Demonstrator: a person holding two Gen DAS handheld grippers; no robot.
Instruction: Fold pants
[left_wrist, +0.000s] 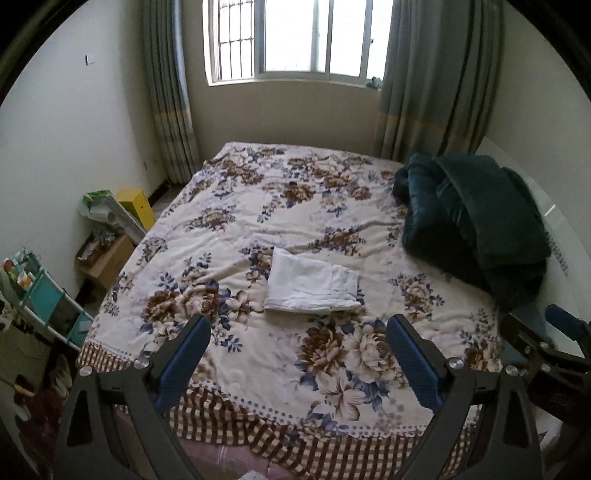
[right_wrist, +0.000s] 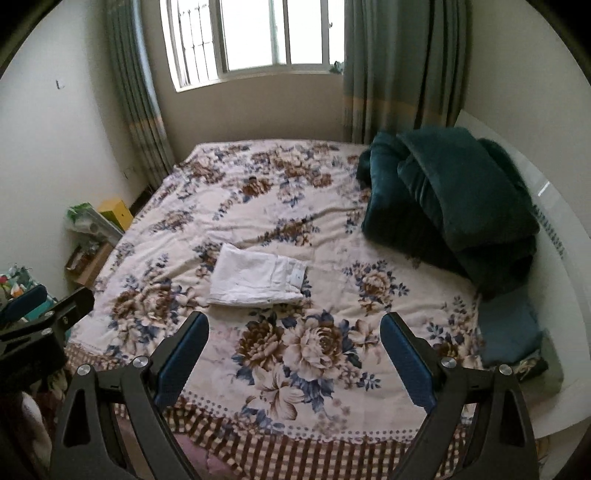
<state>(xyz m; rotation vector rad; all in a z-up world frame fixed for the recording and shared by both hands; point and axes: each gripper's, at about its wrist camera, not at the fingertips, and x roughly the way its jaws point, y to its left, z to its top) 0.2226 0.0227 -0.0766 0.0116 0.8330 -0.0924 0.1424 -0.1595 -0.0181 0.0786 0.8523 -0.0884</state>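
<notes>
1. Left wrist view: left gripper (left_wrist: 298, 334) spread wide, nothing between its blue pads (left_wrist: 184, 363); held above the near edge of the bed (left_wrist: 207, 417), aimed across it toward the window (left_wrist: 295, 37).
2. Right wrist view: right gripper (right_wrist: 294, 330) likewise wide apart & empty, pads (right_wrist: 406, 362) clear of any cloth, hovering over the near edge of the bed.
3. Each gripper shows at the edge of the other's view: right one at far right in left view, left one at far left in right view; both side by side, well apart from the pants.
4. Pants (left_wrist: 312, 282): white, folded into a compact rectangle, lying flat approx. mid-bed on the floral blanket (left_wrist: 332, 354), beyond both grippers' tips, nearer the left one. Untouched by either.
5. Dark green quilt (left_wrist: 472, 221): piled in a heap at the bed's right side, apart from the pants.
6. Blue pillow (right_wrist: 506, 332): on the bed's right edge, nearer than the quilt.
7. Left of bed, on the floor: cardboard box (left_wrist: 107, 258), yellow box (left_wrist: 136, 205), teal-and-white shelf rack (left_wrist: 48, 295) w/ small items.
8. Curtains (left_wrist: 436, 81) hang either side of the window, beyond the bed's far end.
9. Nothing lies between grippers & pants except bare blanket.
</notes>
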